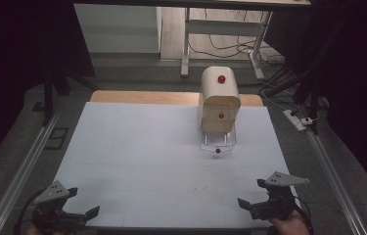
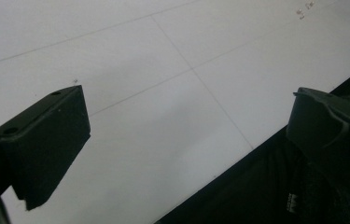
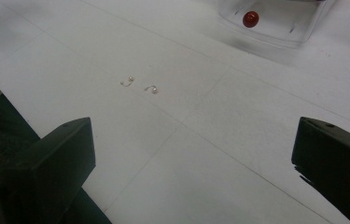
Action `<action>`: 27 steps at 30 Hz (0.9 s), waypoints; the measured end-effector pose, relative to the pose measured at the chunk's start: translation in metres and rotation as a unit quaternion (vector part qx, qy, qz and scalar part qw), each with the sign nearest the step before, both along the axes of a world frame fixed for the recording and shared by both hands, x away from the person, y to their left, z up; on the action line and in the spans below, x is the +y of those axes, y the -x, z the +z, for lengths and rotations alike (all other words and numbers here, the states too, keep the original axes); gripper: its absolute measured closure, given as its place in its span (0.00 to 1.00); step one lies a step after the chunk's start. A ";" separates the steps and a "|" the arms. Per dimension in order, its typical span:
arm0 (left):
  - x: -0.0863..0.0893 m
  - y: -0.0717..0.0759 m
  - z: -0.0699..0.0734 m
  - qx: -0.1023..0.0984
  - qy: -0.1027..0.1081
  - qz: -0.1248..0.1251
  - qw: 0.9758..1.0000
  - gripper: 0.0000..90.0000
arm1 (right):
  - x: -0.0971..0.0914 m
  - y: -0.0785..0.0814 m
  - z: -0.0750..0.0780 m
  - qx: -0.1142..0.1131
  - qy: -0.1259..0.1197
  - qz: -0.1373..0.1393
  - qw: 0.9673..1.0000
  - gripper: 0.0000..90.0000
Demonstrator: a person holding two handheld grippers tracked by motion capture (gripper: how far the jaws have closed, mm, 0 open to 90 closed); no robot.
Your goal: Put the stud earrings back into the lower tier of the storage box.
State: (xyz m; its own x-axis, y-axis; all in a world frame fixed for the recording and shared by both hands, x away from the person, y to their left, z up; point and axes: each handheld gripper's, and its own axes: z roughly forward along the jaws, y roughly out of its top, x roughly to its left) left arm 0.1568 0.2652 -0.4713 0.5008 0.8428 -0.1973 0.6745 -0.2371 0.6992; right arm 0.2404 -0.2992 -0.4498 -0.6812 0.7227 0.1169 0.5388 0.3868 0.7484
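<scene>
Two tiny pearl earrings (image 3: pixel 140 85) lie near the right tool (image 1: pixel 265 196).
Light, slippery, easily bent; pinch one by its pearl. Both tools, left tool (image 1: pixel 84 201) included, gape released.

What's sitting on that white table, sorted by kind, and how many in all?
Cream drawer box with red knobs: 1
Clear drawer, pulled out: 1
Tiny pearl earrings: 2
Total: 4
</scene>
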 end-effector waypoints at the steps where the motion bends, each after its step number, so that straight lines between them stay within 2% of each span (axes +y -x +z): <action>1: -0.001 0.000 0.000 0.002 -0.003 0.000 1.000 0.00 | 0.000 0.000 0.000 0.001 0.002 0.003 1.000 0.00; 5: -0.002 0.002 0.000 0.002 -0.008 -0.004 1.000 0.00 | 0.002 -0.001 -0.001 0.006 0.010 0.004 1.000 0.00; 8: -0.002 0.003 0.000 -0.004 -0.004 -0.004 1.000 0.00 | 0.004 -0.002 -0.002 0.011 0.019 0.006 1.000 0.00; 9: 0.001 0.005 0.001 -0.012 0.004 -0.003 1.000 0.00 | 0.004 -0.002 -0.002 0.014 0.021 0.005 1.000 0.00; 12: 0.003 0.007 0.001 -0.010 0.010 -0.004 1.000 0.00 | 0.005 -0.004 -0.003 0.021 0.026 0.005 0.999 0.00; 15: 0.003 0.009 0.001 -0.009 0.005 -0.005 1.000 0.00 | 0.005 -0.004 -0.003 0.025 0.025 0.005 0.999 0.00; 22: 0.004 0.009 0.001 -0.008 0.010 -0.009 1.000 0.00 | 0.007 -0.003 -0.003 0.018 0.034 0.007 0.999 0.00; 27: 0.003 0.008 0.001 -0.007 0.008 -0.016 1.000 0.00 | 0.006 -0.003 -0.003 0.017 0.029 0.004 0.999 0.00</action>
